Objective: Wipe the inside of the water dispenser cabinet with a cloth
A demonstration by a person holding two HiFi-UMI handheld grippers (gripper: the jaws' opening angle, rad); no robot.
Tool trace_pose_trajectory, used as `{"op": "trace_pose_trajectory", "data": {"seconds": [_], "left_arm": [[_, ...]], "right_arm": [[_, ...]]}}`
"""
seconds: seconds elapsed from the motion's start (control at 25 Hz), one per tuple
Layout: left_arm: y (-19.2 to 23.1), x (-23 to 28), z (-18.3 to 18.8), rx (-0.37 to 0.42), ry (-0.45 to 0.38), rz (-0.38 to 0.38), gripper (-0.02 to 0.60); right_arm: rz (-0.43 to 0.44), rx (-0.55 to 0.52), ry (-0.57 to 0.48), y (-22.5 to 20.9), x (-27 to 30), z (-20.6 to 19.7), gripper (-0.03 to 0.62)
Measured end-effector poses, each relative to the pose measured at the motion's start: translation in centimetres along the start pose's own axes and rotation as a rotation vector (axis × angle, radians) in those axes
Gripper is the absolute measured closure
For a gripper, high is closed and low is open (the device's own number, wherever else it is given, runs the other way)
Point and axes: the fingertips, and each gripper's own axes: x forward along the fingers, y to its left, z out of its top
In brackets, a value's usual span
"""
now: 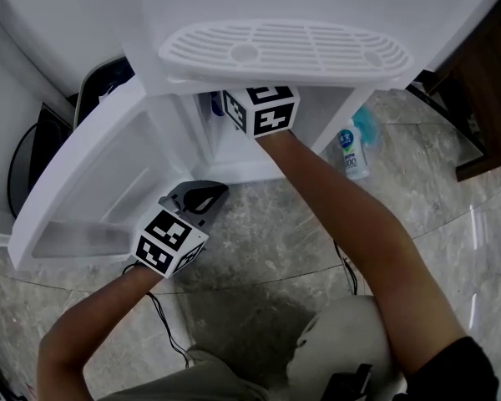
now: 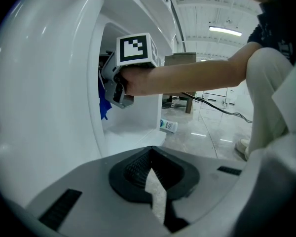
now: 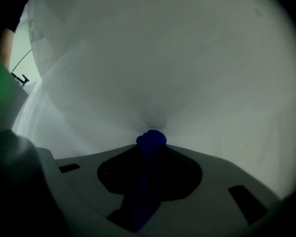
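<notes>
The right hand-held gripper (image 2: pixel 108 85) reaches into the open cabinet (image 1: pixel 231 150) of the water dispenser, below the drip tray (image 1: pixel 284 48). Its jaws stand narrow, clamped on a bunched blue cloth (image 3: pixel 150 138) whose wad pokes out past the tips, right at the white inner wall. The left hand-held gripper (image 1: pixel 199 199) has its jaws pressed together on nothing and hangs low, just beside the swung-open door (image 1: pixel 92 182); whether it touches the door cannot be told. The step in hand looks like wiping the inner wall. To do it well, the cloth wad rather than the jaw tips should meet the plastic, with steady light pressure and overlapping strokes into the corners and along the cabinet floor. The small bunch covers little at a pass, so many strokes are likely needed. The door should be kept out of the arm's way. Only the right gripper view shows the cloth in the jaws and how close it is to the wall, but it gives no sense of where in the cabinet this is. The left gripper view shows the gripper at the opening from the side, with cloth hanging below it. The head view hides the jaws under the tray, yet shows a bottle (image 1: pixel 350 150) on the stone floor (image 1: pixel 259 224) beside the dispenser.
</notes>
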Motion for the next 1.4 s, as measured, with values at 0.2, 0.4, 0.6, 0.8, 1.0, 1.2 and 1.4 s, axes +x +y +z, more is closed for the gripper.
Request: {"op": "trace_pose_trajectory", "data": {"seconds": [0.2, 0.4, 0.6, 0.8, 1.0, 1.2, 1.4], "left_arm": [[1.2, 0.9, 2.4, -0.006, -0.035, 0.03, 0.574], [1.7, 1.2, 4.9, -0.059, -0.075, 0.063, 0.574], [1.6, 1.8, 6.0, -0.01, -0.071, 0.082, 0.574], [0.4, 3.2, 6.7, 0.048, -0.06, 0.058, 0.574], [-0.1, 4.9, 6.9, 0.096, -0.039, 0.042, 0.574], [-0.1, 6.0, 7.6, 0.136, -0.028, 0.051, 0.574], [-0.1, 6.5, 8.2, 0.199, -0.012, 0.058, 0.574]], "right_arm": [[0.139, -0.083, 0.104, 2.0, -2.3, 0.1, 0.503], [0.274, -0.077, 0.235, 4.2, -6.6, -0.9, 0.503], [0.364, -0.086, 0.376, 4.5, -12.1, -1.8, 0.503], [0.456, -0.172, 0.525, 3.5, -17.5, -2.5, 0.503], [0.47, -0.155, 0.604, 2.3, -20.5, -4.2, 0.503], [0.517, -0.201, 0.668, 2.1, -23.1, -5.8, 0.503], [0.483, -0.2, 0.646, 1.0, -23.8, -6.2, 0.503]]}}
